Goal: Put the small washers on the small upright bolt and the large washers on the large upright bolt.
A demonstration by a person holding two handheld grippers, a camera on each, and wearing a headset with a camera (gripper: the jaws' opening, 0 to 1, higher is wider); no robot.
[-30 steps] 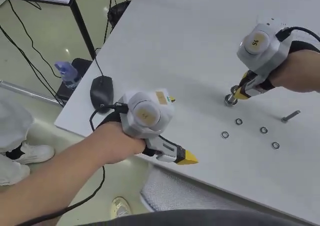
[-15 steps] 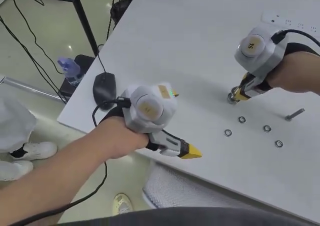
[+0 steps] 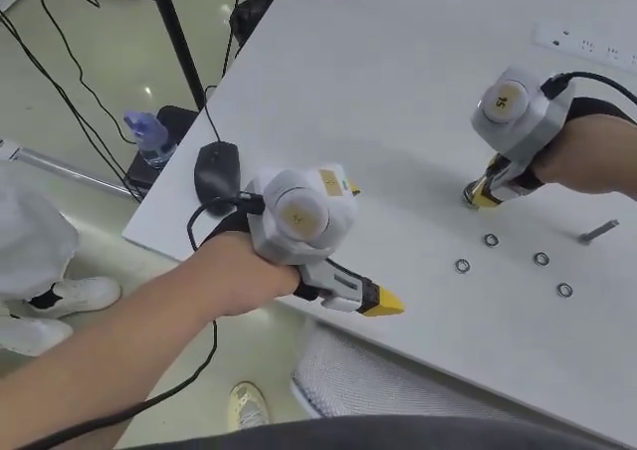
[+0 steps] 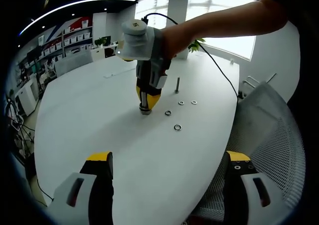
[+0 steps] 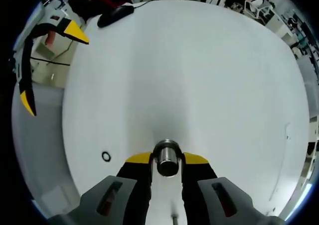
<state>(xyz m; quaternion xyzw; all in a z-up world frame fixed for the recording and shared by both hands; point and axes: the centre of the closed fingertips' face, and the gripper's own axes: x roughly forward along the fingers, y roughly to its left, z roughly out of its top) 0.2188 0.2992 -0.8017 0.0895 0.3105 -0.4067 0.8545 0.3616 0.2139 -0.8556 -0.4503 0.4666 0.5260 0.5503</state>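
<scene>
My right hand-held gripper [image 5: 167, 160] has its yellow-tipped jaws pinching the large bolt [image 5: 167, 154], one jaw on each side of its round top. The jaws cover the lower part of the bolt, so I cannot make out whether any washer already sits on it. The bolt stands upright on the white surface [image 5: 199, 75].

My left hand-held gripper [image 4: 168, 159] hangs over the near edge of the surface, well apart from the large bolt. Its jaws are spread wide with nothing between them.

Near the large bolt, four washers [image 3: 491, 240] lie flat and loose on the surface, each apart from the others. They are too small for me to sort into small and large. Past them the small bolt [image 4: 176, 84] stands upright, clear of the washers. In the head view it sits close to the right border and looks slanted.

At the left edge of the surface lies a computer mouse [image 3: 216, 171] with its cable. A mesh chair [image 4: 264, 130] stands below the near edge, partly cut off.
</scene>
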